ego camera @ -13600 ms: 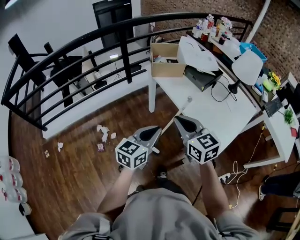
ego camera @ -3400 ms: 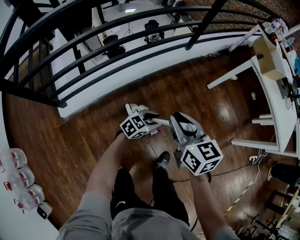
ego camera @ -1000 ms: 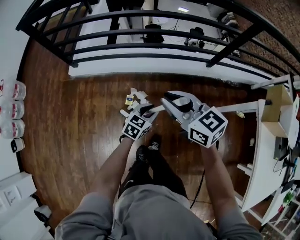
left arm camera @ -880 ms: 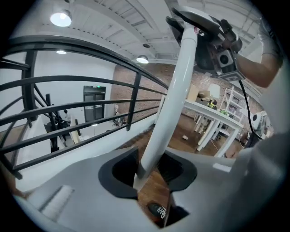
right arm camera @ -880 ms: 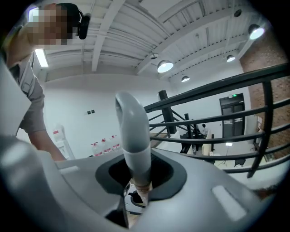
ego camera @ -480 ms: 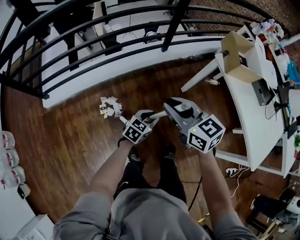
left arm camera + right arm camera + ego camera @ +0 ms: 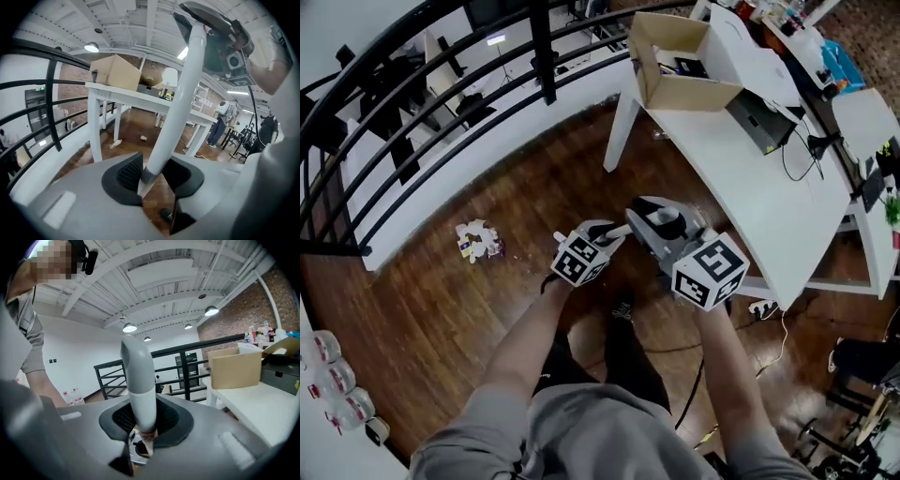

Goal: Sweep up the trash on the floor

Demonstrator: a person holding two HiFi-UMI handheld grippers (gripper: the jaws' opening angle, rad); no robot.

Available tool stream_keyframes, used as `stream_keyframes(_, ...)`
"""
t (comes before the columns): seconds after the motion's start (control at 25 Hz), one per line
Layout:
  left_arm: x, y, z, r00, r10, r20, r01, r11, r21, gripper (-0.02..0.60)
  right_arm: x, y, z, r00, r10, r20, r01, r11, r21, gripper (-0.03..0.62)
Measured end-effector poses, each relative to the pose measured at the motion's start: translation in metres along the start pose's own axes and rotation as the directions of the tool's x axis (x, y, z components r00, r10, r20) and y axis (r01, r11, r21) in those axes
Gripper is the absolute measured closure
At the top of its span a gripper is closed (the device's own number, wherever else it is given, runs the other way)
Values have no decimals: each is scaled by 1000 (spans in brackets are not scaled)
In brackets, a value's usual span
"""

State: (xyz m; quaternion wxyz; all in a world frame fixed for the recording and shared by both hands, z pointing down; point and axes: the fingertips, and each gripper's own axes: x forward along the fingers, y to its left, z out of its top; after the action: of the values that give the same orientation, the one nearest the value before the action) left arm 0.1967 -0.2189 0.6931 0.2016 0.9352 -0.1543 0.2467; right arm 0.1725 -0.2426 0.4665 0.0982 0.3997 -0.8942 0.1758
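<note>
A small heap of crumpled trash (image 7: 476, 240) lies on the dark wooden floor, left of both grippers and apart from them. My left gripper (image 7: 606, 231) is shut on the white broom handle (image 7: 183, 103), which rises steeply from its jaws toward my right gripper (image 7: 220, 42). In the right gripper view, my right gripper (image 7: 143, 420) is shut on the same handle (image 7: 139, 380), whose rounded top end sticks up past the pads. In the head view both grippers sit close together in front of the person, the right gripper (image 7: 649, 216) beside the left. The broom's head is hidden.
A white table (image 7: 741, 159) with a cardboard box (image 7: 675, 56) and cables stands at the upper right, one leg (image 7: 619, 131) near the grippers. A black railing (image 7: 441, 84) curves along the far floor edge. Bottles (image 7: 328, 375) stand at the lower left. A small bottle (image 7: 116, 144) lies under the table.
The view has swung right: the table and box now fill the upper right, and the trash heap sits farther left of the grippers. Both grippers stay closed on the handle.
</note>
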Motion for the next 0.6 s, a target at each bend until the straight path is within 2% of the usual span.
stream_keyframes(0.28, 89, -42, 19, 998, -49, -25, 50, 999, 20, 465, -61, -71, -23, 999, -52, -11, 52, 999, 10, 534)
stream_keyframes(0.6, 155, -56, 13, 999, -12, -35, 12, 1000, -1, 467, -87, -127, -57, 997, -64, -34, 65, 997, 37, 534)
